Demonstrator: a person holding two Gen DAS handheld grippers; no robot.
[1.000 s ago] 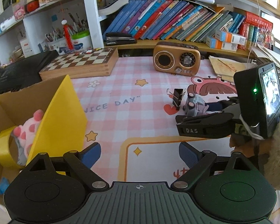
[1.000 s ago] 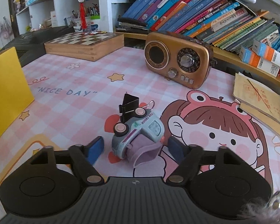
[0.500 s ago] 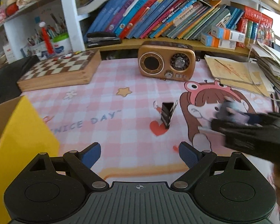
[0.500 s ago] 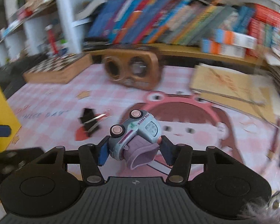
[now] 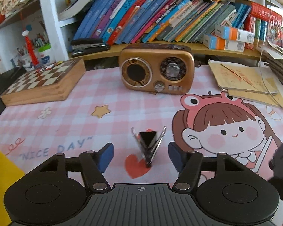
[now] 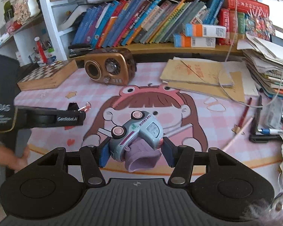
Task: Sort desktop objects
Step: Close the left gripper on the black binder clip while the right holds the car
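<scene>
My right gripper [image 6: 134, 153] is shut on a pale blue toy truck [image 6: 139, 131] with pink wheels and a purple scoop, held above the pink desk mat. My left gripper [image 5: 141, 155] is open, its blue pads on either side of a black binder clip [image 5: 148, 145] that stands on the mat, not touching it. From the right wrist view the left gripper [image 6: 47, 119] shows at the left, with the clip [image 6: 75, 107] just beyond it.
A brown retro radio [image 5: 156, 69] and a wooden chessboard box [image 5: 45, 82] stand at the back. Books fill the shelf [image 5: 160, 15]. Paper stacks [image 6: 203, 75], pens [image 6: 256, 113] and a rubber band lie at the right. A yellow box edge [image 5: 1, 179] is at the left.
My right gripper closed on the toy truck and lifted it away to the right. My left gripper swung from the yellow box to straddle the binder clip.
</scene>
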